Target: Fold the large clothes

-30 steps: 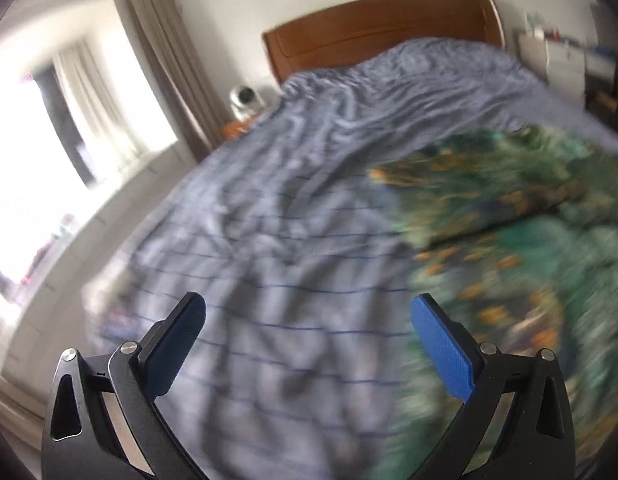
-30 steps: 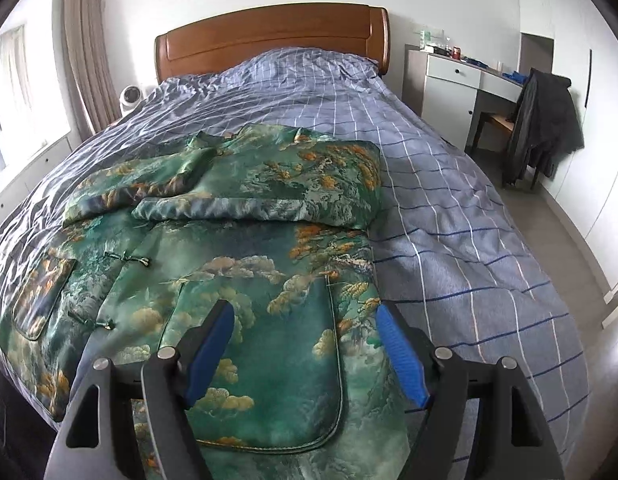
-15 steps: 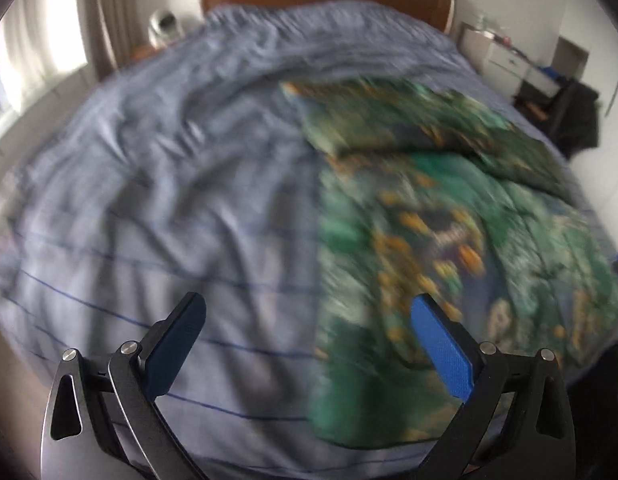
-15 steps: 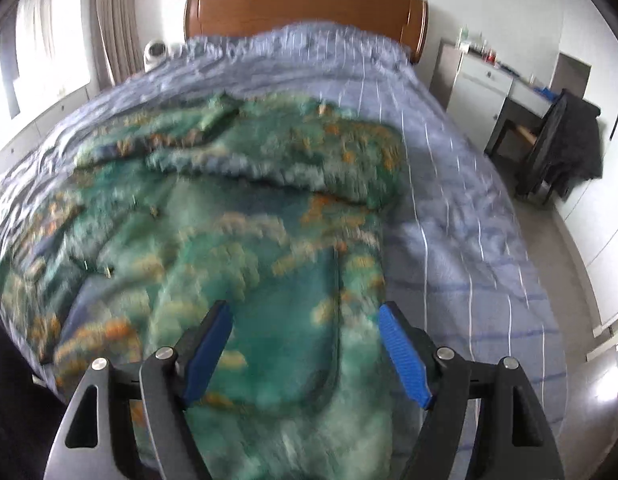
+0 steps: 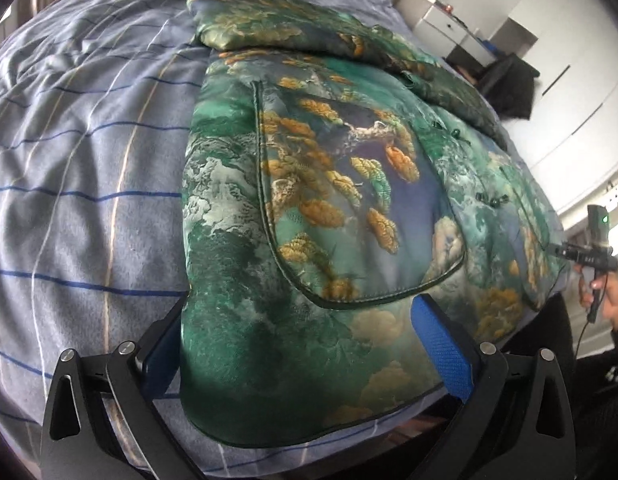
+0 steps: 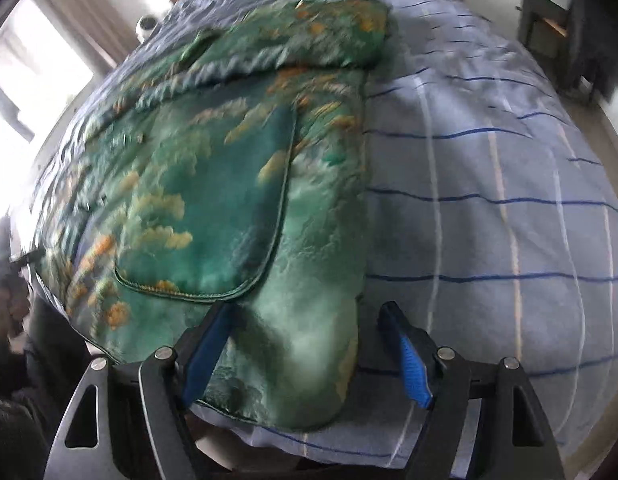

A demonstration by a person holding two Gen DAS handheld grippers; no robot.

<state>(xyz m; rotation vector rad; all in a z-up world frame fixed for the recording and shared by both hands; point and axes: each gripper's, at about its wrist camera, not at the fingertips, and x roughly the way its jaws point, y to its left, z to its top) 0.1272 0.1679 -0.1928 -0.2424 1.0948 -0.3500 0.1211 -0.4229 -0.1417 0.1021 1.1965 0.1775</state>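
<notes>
Green jacket (image 5: 317,216) with gold and blue brocade lies flat on the bed (image 5: 89,184), its sleeves folded across the top toward twelve o'clock. It covers a checked blue-grey bedspread. A large patch pocket (image 5: 349,200) sits on each front panel.

My left hand-held gripper (image 5: 297,344) is wide open, straddling the jacket's hem corner at six o'clock — the blue pads stand either side of the cloth and clamp nothing. My right hand-held gripper (image 6: 309,344) is also wide open around the opposite hem corner, which rises between its blue pads; whether either pad touches the fabric I cannot tell. That view is slightly blurred.

In the left view my other hand (image 5: 605,296) shows at three o'clock, beside the bed's edge.
</notes>
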